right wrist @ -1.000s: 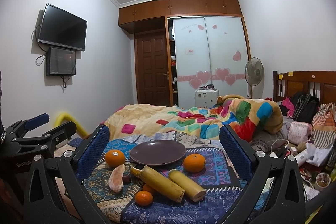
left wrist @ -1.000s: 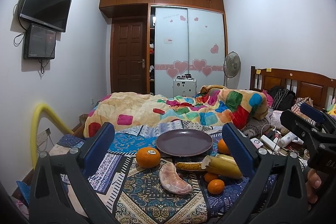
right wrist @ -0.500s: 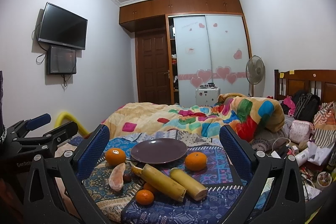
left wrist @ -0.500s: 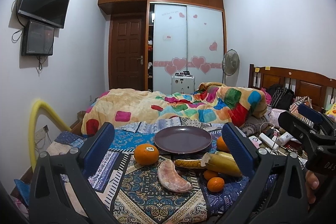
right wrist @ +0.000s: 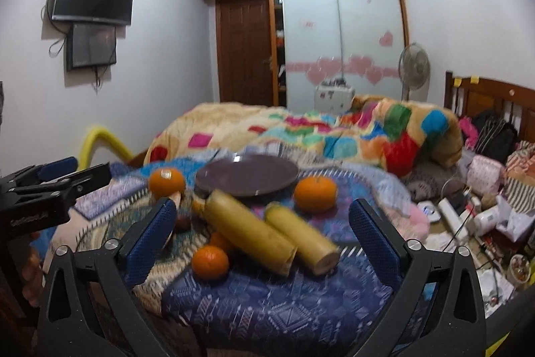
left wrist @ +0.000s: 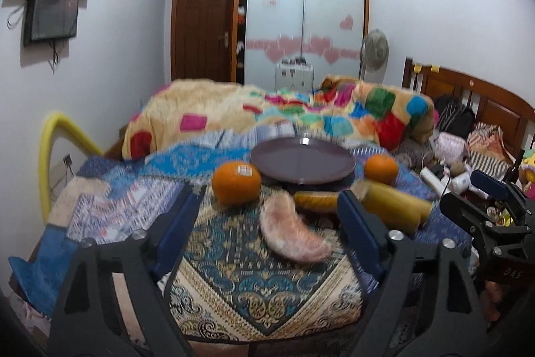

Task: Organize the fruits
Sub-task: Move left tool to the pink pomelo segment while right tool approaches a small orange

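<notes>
Both grippers approach fruit laid out on a patterned cloth spread over the near end of a bed. The left gripper has its jaws closing yet wide apart; the pink pomelo segment lies between and beyond them, untouched, and nothing is held. The right gripper is also closing slightly, near full width, with two banana pieces ahead of it and no contact visible.

The step in hand appears to be the reach for a first fruit. To do it well, each gripper should probably descend squarely over one piece, close across its narrow width, and lift clear before travelling to the empty dark plate at the far side of the cloth.

Fruit: a large stickered orange just left of the plate, another orange to its right, small tangerines near the bananas. The segment looks soft and easily crushed; the bananas are cut, blunt-ended and likely to roll.
</notes>
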A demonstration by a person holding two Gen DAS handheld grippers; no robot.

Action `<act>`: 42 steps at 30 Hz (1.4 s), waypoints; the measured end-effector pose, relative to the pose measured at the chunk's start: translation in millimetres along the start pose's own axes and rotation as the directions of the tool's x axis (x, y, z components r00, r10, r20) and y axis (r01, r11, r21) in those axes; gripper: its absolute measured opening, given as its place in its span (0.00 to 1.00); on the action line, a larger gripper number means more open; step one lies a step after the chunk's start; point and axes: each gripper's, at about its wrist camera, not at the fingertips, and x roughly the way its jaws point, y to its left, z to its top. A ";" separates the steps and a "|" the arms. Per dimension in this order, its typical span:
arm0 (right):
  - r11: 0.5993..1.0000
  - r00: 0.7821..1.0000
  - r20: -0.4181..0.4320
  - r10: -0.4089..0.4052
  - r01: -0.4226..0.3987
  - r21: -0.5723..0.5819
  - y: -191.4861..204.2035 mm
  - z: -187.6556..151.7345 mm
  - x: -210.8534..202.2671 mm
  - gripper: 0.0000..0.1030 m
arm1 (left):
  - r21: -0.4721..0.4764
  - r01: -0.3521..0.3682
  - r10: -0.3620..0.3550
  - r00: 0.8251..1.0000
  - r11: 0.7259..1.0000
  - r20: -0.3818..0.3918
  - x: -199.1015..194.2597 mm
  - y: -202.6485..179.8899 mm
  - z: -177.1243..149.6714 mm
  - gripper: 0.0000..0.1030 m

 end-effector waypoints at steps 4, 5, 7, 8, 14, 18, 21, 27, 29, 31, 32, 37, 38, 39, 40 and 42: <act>0.999 0.996 -0.075 0.048 -0.048 -0.001 2.5 -11.9 11.9 0.74 | -0.011 0.028 -0.028 0.996 1.000 -0.086 20.2 3.0 -15.0 0.66; 0.998 0.994 -0.092 0.063 -0.063 0.002 3.5 -14.4 14.5 0.67 | -0.010 0.032 -0.033 0.994 0.999 -0.102 23.7 3.2 -18.9 0.64; 0.995 0.986 -0.130 0.100 -0.100 0.009 6.8 -19.9 20.7 0.59 | -0.006 0.039 -0.039 0.991 0.999 -0.127 28.3 2.0 -24.7 0.63; 0.993 0.981 -0.149 0.120 -0.120 0.012 8.9 -22.6 23.6 0.55 | -0.003 0.045 -0.045 0.990 0.999 -0.136 30.2 1.0 -27.8 0.63; 0.985 0.962 -0.213 0.170 -0.171 0.013 16.6 -33.8 37.3 0.41 | 0.030 0.091 -0.083 0.977 0.995 -0.198 42.7 -8.5 -36.9 0.63; 0.981 0.951 -0.242 0.193 -0.195 0.015 17.8 -36.7 45.5 0.41 | 0.046 0.121 -0.107 0.968 0.992 -0.228 53.1 -16.4 -45.0 0.63; 0.978 0.946 -0.251 0.205 -0.210 0.004 21.4 -37.6 49.3 0.36 | 0.049 0.131 -0.115 0.962 0.990 -0.248 62.3 -21.4 -47.5 0.63; 0.974 0.941 -0.266 0.207 -0.223 -0.029 27.1 -35.9 53.5 0.34 | 0.031 0.125 -0.114 0.964 0.992 -0.240 74.6 -20.7 -43.1 0.60; 0.974 0.940 -0.269 0.209 -0.224 -0.028 26.1 -36.1 54.5 0.34 | 0.008 0.144 -0.138 0.960 0.989 -0.243 76.7 -17.4 -42.5 0.58; 0.974 0.938 -0.274 0.213 -0.227 -0.018 24.8 -36.1 55.6 0.34 | 0.001 0.148 -0.144 0.960 0.989 -0.240 75.0 -15.5 -42.5 0.54; 0.974 0.936 -0.279 0.215 -0.228 -0.014 24.5 -35.8 56.0 0.34 | 0.006 0.139 -0.133 0.962 0.990 -0.238 73.5 -14.9 -42.9 0.52; 0.974 0.936 -0.282 0.212 -0.225 -0.016 25.0 -34.9 57.8 0.34 | 0.009 0.090 -0.085 0.967 0.996 -0.241 64.1 -1.7 -47.4 0.43; 0.975 0.937 -0.280 0.210 -0.223 -0.014 25.2 -34.6 57.7 0.34 | 0.006 0.077 -0.073 0.967 0.997 -0.243 62.4 2.5 -48.7 0.43; 0.975 0.937 -0.280 0.210 -0.221 -0.010 25.2 -34.3 58.3 0.34 | 0.002 0.065 -0.062 0.968 0.998 -0.245 60.1 6.9 -50.0 0.43; 0.975 0.937 -0.281 0.209 -0.220 -0.008 25.3 -34.0 59.3 0.34 | -0.002 0.050 -0.049 0.968 0.999 -0.247 57.6 12.5 -51.2 0.42; 0.976 0.936 -0.283 0.207 -0.218 -0.009 26.9 -34.4 60.2 0.34 | -0.004 0.024 -0.024 0.967 1.000 -0.253 53.8 22.3 -52.9 0.42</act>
